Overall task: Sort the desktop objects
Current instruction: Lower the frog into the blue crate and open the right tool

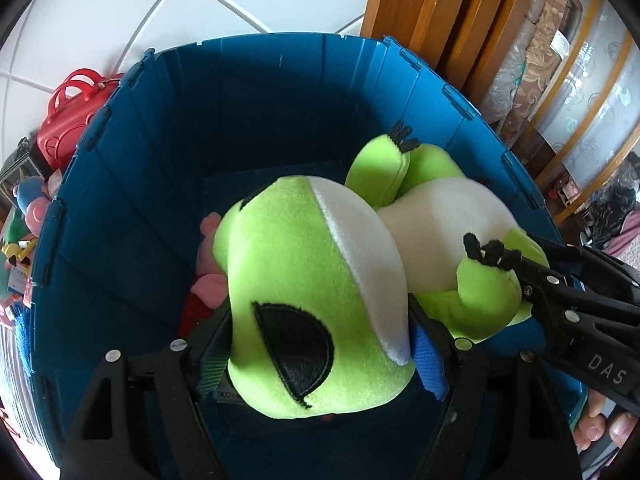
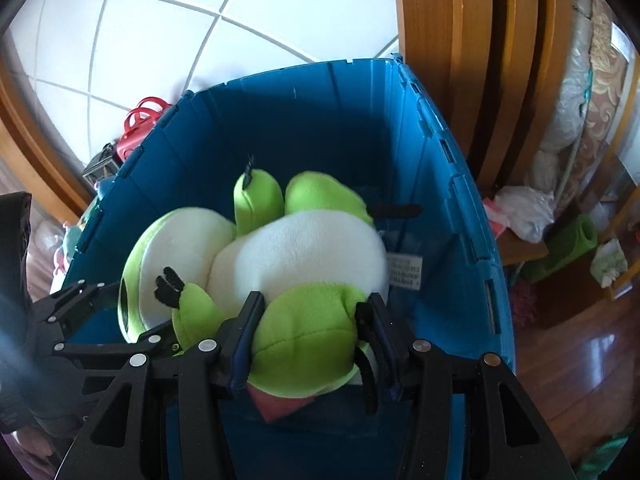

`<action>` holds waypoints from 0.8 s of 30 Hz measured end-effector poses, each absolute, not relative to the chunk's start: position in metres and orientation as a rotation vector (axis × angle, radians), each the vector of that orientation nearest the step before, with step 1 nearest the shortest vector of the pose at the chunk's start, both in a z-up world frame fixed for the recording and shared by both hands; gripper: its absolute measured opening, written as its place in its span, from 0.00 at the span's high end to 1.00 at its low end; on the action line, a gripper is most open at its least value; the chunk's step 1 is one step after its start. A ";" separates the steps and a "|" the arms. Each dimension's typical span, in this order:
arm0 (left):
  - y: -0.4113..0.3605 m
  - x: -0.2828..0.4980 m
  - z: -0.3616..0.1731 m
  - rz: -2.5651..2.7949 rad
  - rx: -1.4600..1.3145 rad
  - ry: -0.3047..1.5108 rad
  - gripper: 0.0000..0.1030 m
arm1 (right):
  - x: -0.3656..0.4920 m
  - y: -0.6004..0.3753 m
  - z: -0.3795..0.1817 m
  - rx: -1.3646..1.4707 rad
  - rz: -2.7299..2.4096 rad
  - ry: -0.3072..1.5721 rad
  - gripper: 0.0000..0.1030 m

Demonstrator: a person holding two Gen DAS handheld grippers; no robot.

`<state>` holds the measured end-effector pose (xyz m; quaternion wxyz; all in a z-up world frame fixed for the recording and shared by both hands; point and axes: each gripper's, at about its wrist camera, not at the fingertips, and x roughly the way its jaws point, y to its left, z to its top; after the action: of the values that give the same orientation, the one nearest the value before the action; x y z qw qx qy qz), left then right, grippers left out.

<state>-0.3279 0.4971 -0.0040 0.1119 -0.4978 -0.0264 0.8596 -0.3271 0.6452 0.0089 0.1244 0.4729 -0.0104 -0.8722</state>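
Lime-green and white plush frog (image 1: 320,300) carried over deep blue plastic bin (image 1: 132,184), not yet dropped; left gripper (image 1: 320,344) clamps head, right gripper (image 2: 308,340) clamps body; more toys outside bin remain unsorted

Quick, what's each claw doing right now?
Left claw: around the frog's head over the blue bin; whether it grips cannot be told.
Right claw: closed on the frog's lower body.
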 end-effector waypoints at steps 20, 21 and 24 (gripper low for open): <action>0.494 -0.361 0.027 2.744 -1.379 0.066 0.26 | -0.362 0.632 0.022 1.321 -2.582 0.044 0.51; 0.492 -0.356 0.030 2.754 -1.363 0.056 0.25 | -0.359 0.634 0.024 1.305 -2.589 0.041 0.49; 0.484 -0.336 0.038 2.791 -1.296 0.041 0.20 | -0.344 0.634 0.038 1.225 -2.623 0.053 0.25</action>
<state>-0.3361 0.4837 0.0375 0.0322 -0.4208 0.0134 0.9065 -0.3439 0.6343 0.0384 0.1227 0.4200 0.0182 -0.8990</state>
